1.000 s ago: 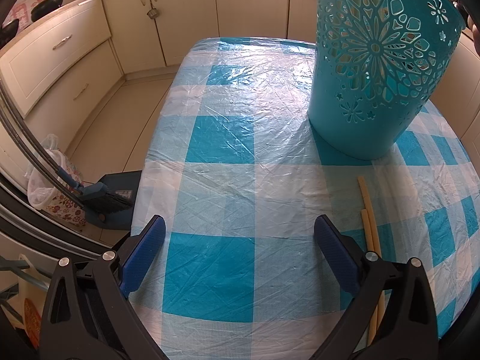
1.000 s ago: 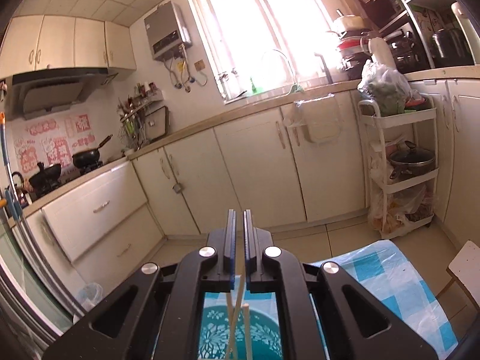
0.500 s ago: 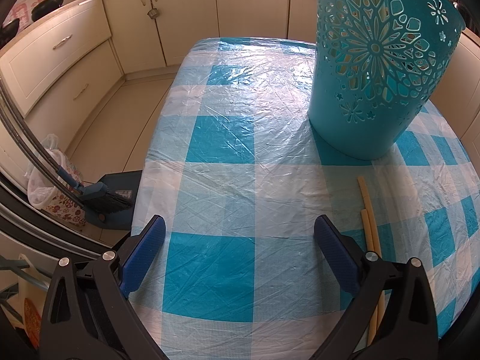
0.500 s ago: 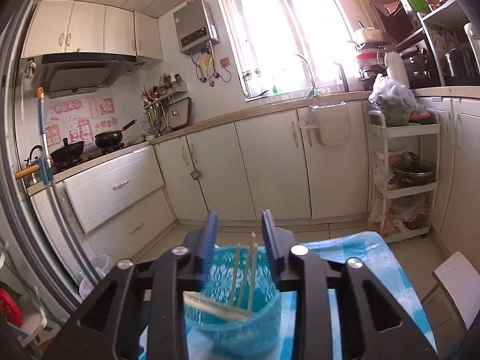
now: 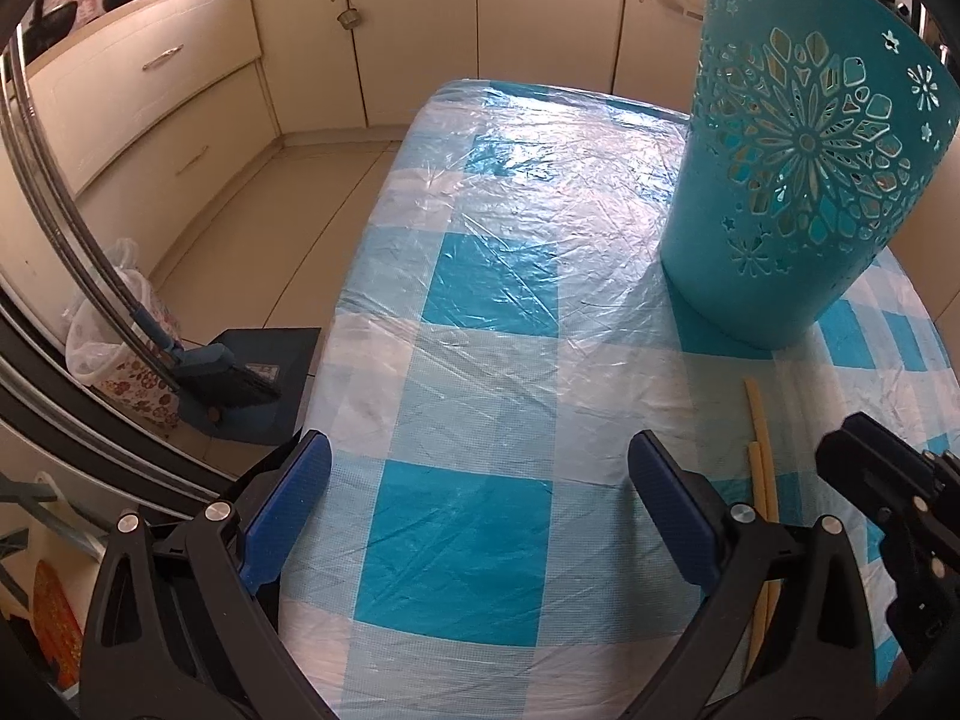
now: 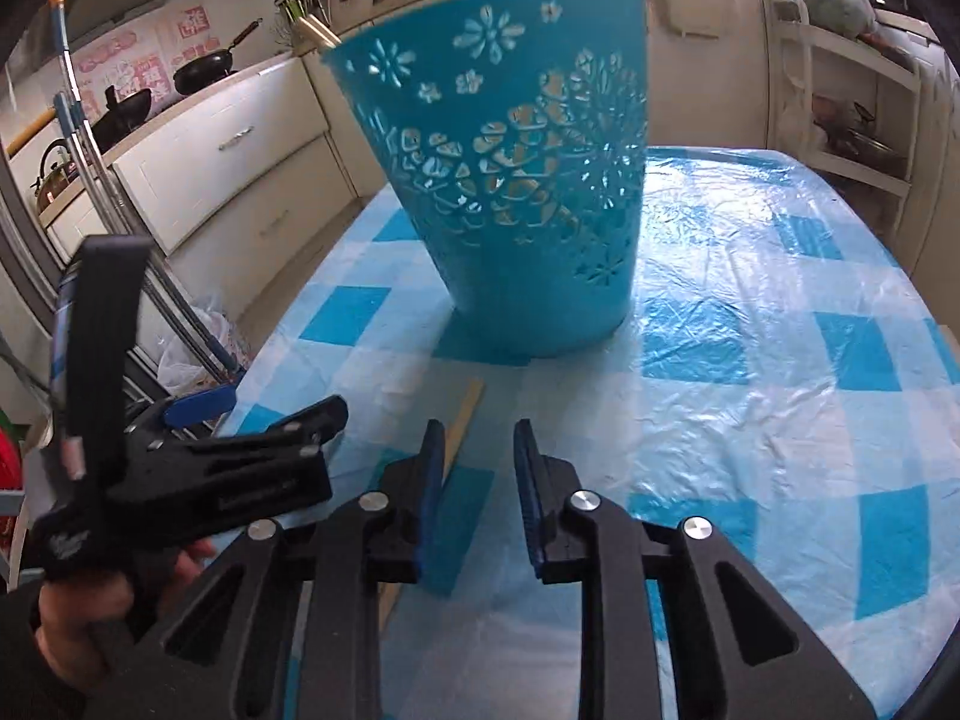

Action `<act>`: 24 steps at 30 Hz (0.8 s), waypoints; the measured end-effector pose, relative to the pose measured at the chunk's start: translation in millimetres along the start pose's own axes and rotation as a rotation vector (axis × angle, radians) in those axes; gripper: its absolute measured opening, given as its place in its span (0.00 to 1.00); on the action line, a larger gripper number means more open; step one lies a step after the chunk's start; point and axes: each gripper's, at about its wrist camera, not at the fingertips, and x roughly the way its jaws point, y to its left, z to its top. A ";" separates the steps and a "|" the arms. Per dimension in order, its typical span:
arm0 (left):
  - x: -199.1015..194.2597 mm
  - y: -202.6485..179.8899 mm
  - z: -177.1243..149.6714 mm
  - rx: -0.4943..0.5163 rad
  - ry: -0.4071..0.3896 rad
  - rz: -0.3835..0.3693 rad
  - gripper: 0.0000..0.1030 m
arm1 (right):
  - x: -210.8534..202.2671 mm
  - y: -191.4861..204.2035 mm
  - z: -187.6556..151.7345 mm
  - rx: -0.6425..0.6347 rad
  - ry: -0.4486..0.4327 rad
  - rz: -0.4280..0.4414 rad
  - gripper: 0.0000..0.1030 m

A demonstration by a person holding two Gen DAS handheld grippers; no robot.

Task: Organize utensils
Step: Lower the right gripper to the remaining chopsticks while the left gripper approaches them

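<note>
A teal perforated basket [image 5: 792, 180] stands on the blue-and-white checked tablecloth [image 5: 480, 312]; it also shows in the right wrist view [image 6: 522, 180], with a chopstick end [image 6: 318, 33] sticking over its rim. A pair of pale wooden chopsticks [image 5: 761, 456] lies on the cloth in front of the basket, seen also in the right wrist view [image 6: 463, 417]. My left gripper [image 5: 477, 510] is wide open and empty, left of the chopsticks. My right gripper [image 6: 478, 468] is open and empty, low over the table just right of the chopsticks; its body shows in the left wrist view [image 5: 894, 516].
Cream kitchen cabinets [image 5: 180, 96] run along the back and left. A broom and dustpan [image 5: 240, 378] and a bagged bin [image 5: 114, 360] stand on the floor at the table's left edge. A white shelf rack [image 6: 840, 90] stands right of the table.
My right gripper opened above the basket and let chopsticks drop into it, then came down to the table near the lying chopsticks. My left gripper has shifted slightly.
</note>
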 end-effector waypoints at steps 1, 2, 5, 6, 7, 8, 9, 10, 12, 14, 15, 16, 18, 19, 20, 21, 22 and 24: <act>-0.9 0.4 -0.6 0.000 0.000 0.000 0.92 | 6.4 2.1 2.9 -0.003 0.009 -0.007 0.22; -0.9 -0.1 -0.6 0.002 0.000 -0.001 0.92 | 11.3 3.9 4.1 -0.009 0.016 -0.015 0.22; -1.3 0.0 -0.5 0.007 -0.001 -0.004 0.92 | 26.0 8.8 5.1 -0.027 0.045 -0.045 0.17; -0.9 0.3 -0.4 0.003 0.001 0.004 0.92 | 30.1 9.1 6.2 -0.028 0.051 -0.058 0.17; -1.1 1.5 -0.3 -0.002 0.001 0.000 0.92 | 31.3 8.9 6.9 -0.027 0.053 -0.062 0.16; -1.7 2.0 -0.2 -0.004 -0.001 -0.004 0.92 | 31.7 8.5 7.2 -0.033 0.054 -0.073 0.16; -1.8 1.8 -0.3 -0.004 -0.001 -0.004 0.92 | 33.2 9.7 8.5 -0.043 0.058 -0.080 0.16; -1.6 2.1 -0.1 -0.004 -0.001 -0.003 0.92 | 34.0 10.6 9.5 -0.054 0.060 -0.086 0.16; -1.7 1.0 -0.1 0.002 0.000 -0.003 0.92 | 36.8 15.9 9.3 -0.080 0.064 -0.098 0.14; -2.0 -0.1 -0.4 0.008 0.000 -0.004 0.92 | 37.8 17.7 8.9 -0.091 0.067 -0.097 0.11; -2.1 -0.1 -0.5 0.008 0.001 -0.003 0.92 | 36.7 16.1 8.0 -0.098 0.068 -0.094 0.10; -2.3 0.0 -0.6 0.007 0.001 -0.004 0.92 | 35.2 15.9 6.8 -0.107 0.068 -0.094 0.10; -2.6 -0.9 -0.9 0.007 0.001 -0.004 0.92 | 28.3 14.4 1.5 -0.124 0.068 -0.096 0.10; -2.5 -0.4 -0.7 0.008 0.001 -0.003 0.92 | 27.0 13.2 0.2 -0.135 0.070 -0.103 0.10; -2.6 -0.6 -0.8 0.008 0.001 -0.003 0.92 | 24.5 6.8 -1.6 -0.144 0.071 -0.103 0.10; -2.5 -0.3 -0.7 0.008 0.001 -0.003 0.92 | 21.9 3.7 -3.7 -0.156 0.071 -0.100 0.10; -2.6 -0.4 -0.7 0.008 0.001 -0.003 0.93 | 19.6 1.3 -5.4 -0.167 0.072 -0.102 0.10; -2.6 -0.6 -0.8 0.009 0.002 -0.002 0.93 | 16.2 -4.0 -7.6 -0.184 0.075 -0.108 0.10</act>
